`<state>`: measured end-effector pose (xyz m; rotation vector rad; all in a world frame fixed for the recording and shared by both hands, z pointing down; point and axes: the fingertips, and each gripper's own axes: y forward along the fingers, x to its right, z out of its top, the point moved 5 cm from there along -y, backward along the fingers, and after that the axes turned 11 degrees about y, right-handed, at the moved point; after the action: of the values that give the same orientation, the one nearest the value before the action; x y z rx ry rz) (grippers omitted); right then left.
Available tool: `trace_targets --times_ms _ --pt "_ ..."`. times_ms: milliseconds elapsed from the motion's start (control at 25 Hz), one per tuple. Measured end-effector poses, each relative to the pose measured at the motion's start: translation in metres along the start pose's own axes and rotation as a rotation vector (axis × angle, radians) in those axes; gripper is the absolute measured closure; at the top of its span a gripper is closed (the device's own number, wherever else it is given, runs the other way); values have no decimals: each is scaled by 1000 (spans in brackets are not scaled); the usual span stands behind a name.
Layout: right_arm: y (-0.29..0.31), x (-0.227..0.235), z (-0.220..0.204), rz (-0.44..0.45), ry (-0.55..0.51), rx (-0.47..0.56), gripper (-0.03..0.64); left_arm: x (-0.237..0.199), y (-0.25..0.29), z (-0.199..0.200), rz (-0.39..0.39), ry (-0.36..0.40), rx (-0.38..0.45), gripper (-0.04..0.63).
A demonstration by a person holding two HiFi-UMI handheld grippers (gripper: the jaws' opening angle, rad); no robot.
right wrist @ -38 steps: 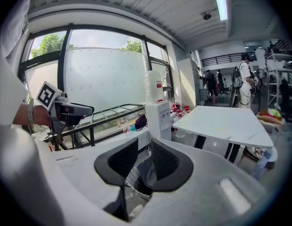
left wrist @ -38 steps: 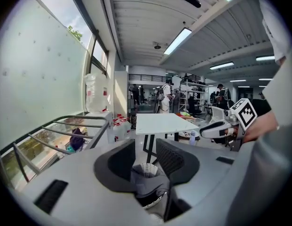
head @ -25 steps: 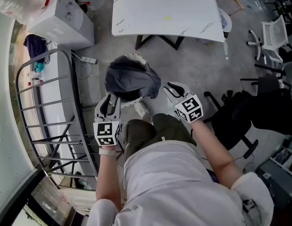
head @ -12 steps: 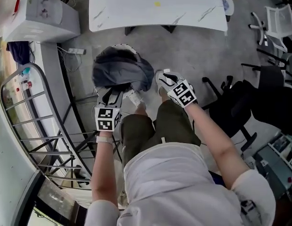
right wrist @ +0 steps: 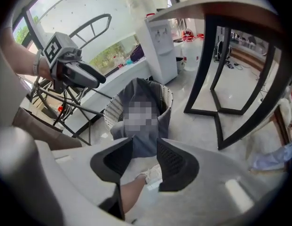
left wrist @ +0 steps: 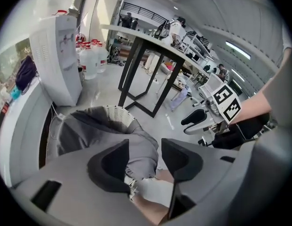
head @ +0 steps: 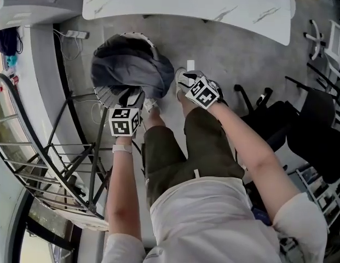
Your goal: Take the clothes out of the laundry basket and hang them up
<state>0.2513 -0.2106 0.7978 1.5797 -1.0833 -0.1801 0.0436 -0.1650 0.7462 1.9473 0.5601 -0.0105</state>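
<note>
At far left we have one metal rack [head: 65, 119], where the clothes are meant to end up. Just right of it stands one white basket [head: 134, 35], and one grey garment [head: 131, 70] is heaped over it, spilling across the near rim toward us. We cannot tell whether more clothes lie underneath.

Next comes our left gripper [head: 131, 95], tips right at the near edge of the cloth. Its jaws are opening and stand wide. The garment shows in the gap beyond them, but the pads press on nothing, so it holds nothing.

Our right gripper [head: 183, 81] sits just beside the cloth's right-hand droop, a little farther from the heap. Its jaws are opening too, less wide, and hold nothing.

So the garment lies straight ahead of both tools. Its long run goes from the far rim down to the near one, and the left is nearer. We judge the coming move to be a short reach forward to pinch that hanging edge.
</note>
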Motion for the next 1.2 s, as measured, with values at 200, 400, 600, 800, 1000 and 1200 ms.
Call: trace_targets --times_ms 200,400,600,800,1000,1200 --pt "50 30 -13 39 -48 -81 471 -6 57 -21 -26 -77 -50 373" --pt "101 45 -23 93 -146 -158 457 -11 116 -46 -79 -113 -108 359" --pt "139 49 -33 137 -205 -222 433 -15 153 -71 -123 -136 -187 342" --pt "158 48 -37 160 -200 -245 431 -10 155 -68 -179 -184 -148 524" --pt "147 37 -28 161 -164 -223 431 -1 128 -58 -201 -174 -89 578" --pt "131 30 -23 137 -131 -227 431 3 95 -43 -236 -148 -44 578"
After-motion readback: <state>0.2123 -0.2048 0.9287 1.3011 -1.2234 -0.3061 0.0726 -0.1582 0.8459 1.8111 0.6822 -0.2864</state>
